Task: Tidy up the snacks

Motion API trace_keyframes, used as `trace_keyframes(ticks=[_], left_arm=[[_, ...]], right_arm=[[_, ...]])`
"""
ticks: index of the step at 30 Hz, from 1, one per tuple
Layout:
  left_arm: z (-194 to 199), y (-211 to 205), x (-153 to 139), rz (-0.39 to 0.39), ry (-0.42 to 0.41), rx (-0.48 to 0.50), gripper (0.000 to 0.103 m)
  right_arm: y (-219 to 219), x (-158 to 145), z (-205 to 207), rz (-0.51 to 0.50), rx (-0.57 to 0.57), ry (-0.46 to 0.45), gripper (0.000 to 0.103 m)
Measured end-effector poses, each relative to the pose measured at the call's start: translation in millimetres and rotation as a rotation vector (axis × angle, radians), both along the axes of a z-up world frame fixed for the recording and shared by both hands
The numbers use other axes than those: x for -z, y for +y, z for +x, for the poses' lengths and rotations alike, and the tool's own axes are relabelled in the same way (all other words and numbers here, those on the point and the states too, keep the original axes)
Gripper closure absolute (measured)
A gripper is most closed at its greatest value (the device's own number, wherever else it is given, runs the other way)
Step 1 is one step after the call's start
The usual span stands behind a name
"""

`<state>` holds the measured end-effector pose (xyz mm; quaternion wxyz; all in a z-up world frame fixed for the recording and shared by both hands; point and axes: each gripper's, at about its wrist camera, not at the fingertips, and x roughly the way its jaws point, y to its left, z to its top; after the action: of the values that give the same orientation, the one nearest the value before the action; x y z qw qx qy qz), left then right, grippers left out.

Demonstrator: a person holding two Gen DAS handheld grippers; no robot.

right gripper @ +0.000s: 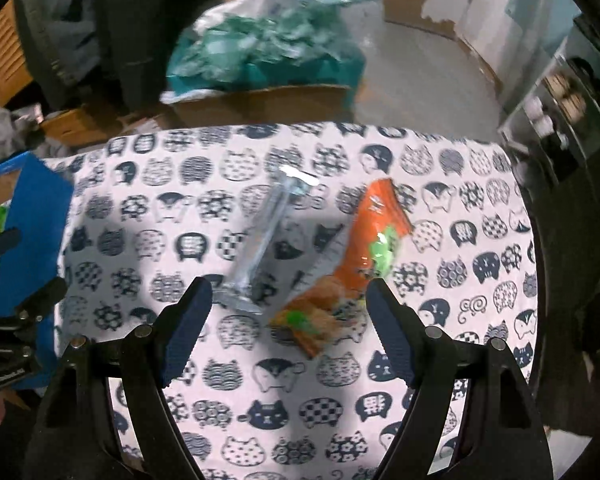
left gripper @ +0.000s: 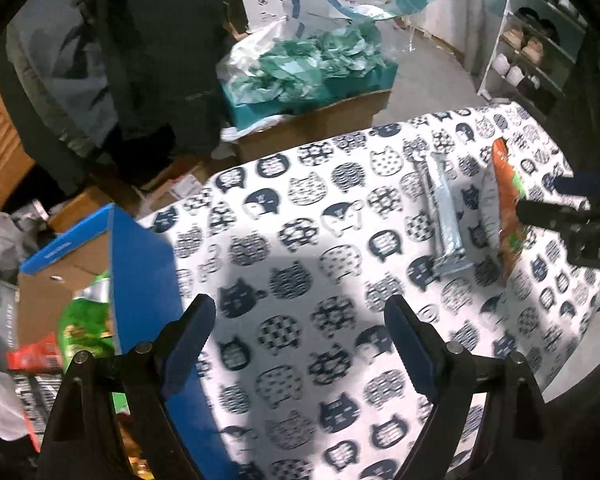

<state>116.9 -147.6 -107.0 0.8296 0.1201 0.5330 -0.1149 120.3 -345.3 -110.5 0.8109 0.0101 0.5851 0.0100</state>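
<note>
In the left wrist view, the left gripper (left gripper: 300,344) hangs spread wide over the cat-print table (left gripper: 300,240), nothing between its jaws. Two snacks lie near the table's far right corner: one silver packet (left gripper: 444,216) and one orange packet (left gripper: 508,200), just beside each other. One blue-edged cardboard box (left gripper: 140,264) at the table's left edge holds green and red snack bags (left gripper: 84,320).

In the right wrist view, the right gripper (right gripper: 288,320) is likewise released, empty, poised above both packets mid-table.
</note>
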Motion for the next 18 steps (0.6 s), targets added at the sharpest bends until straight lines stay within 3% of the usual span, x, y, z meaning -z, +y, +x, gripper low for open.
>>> trace_keyframes(ticks=[8, 18], left_arm=[[22, -25, 16, -0.04, 0.031, 0.002, 0.015], [49, -49, 41, -0.061, 0.069, 0.001, 0.015]], right_arm=[[-38, 32, 7, 0.009, 0.108, 0.047, 0.025], [-73, 72, 25, 0.143, 0.265, 0.104, 0.025]])
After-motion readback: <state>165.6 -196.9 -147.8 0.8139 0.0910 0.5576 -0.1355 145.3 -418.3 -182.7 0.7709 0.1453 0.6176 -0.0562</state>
